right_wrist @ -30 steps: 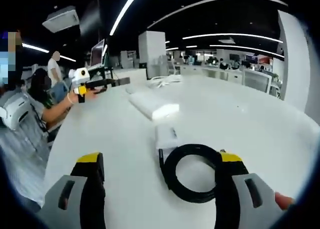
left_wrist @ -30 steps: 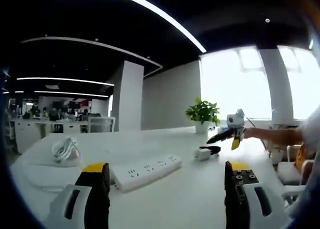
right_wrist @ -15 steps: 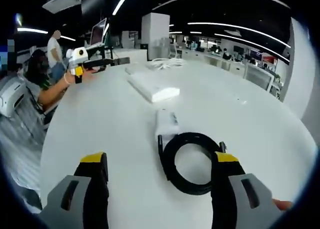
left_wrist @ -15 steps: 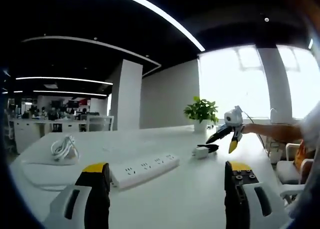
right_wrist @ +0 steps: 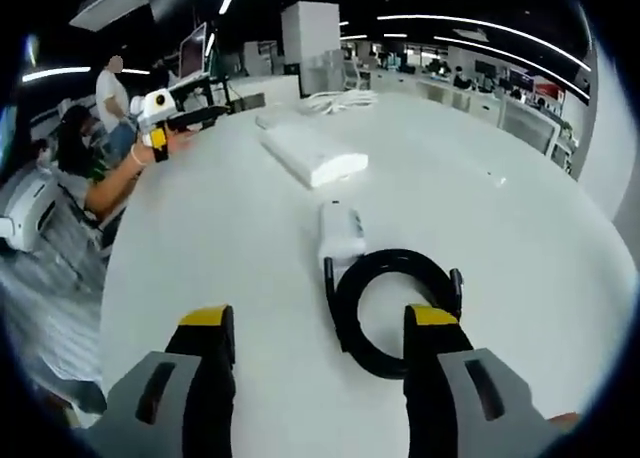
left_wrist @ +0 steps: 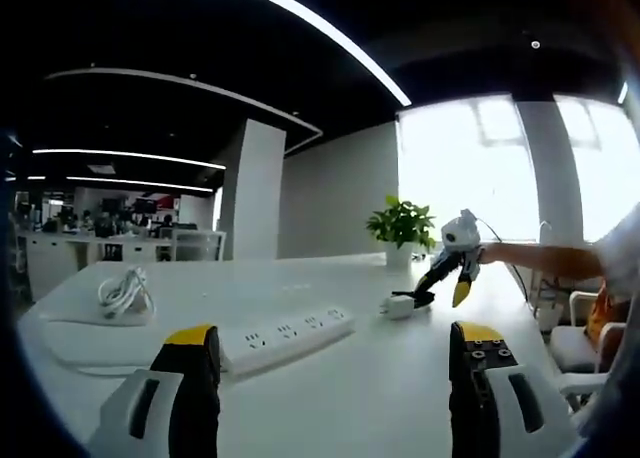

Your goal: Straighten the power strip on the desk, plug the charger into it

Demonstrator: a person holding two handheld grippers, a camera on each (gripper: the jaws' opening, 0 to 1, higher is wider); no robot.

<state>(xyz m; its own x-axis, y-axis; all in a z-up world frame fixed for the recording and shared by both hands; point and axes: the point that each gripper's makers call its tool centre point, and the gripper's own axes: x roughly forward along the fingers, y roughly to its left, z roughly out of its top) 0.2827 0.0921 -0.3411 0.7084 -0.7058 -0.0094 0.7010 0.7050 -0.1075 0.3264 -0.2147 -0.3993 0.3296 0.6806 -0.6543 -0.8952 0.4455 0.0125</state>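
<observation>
Looking along the left gripper (left_wrist: 335, 363), I see its jaws spread wide over the white desk (left_wrist: 370, 398), holding nothing. At ten o'clock a coiled white cable (left_wrist: 123, 293) lies apart. The power strip (left_wrist: 285, 335) sits askew at twelve, with no readable lettering. At two o'clock stands a potted plant (left_wrist: 403, 225). The right gripper (right_wrist: 320, 363) hangs open-jawed above the white charger (right_wrist: 340, 229) and its looped black cord (right_wrist: 395, 308).

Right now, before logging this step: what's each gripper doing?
Left gripper: open, holding nothing.
Right gripper: open, holding nothing, above the charger's cable coil.
</observation>
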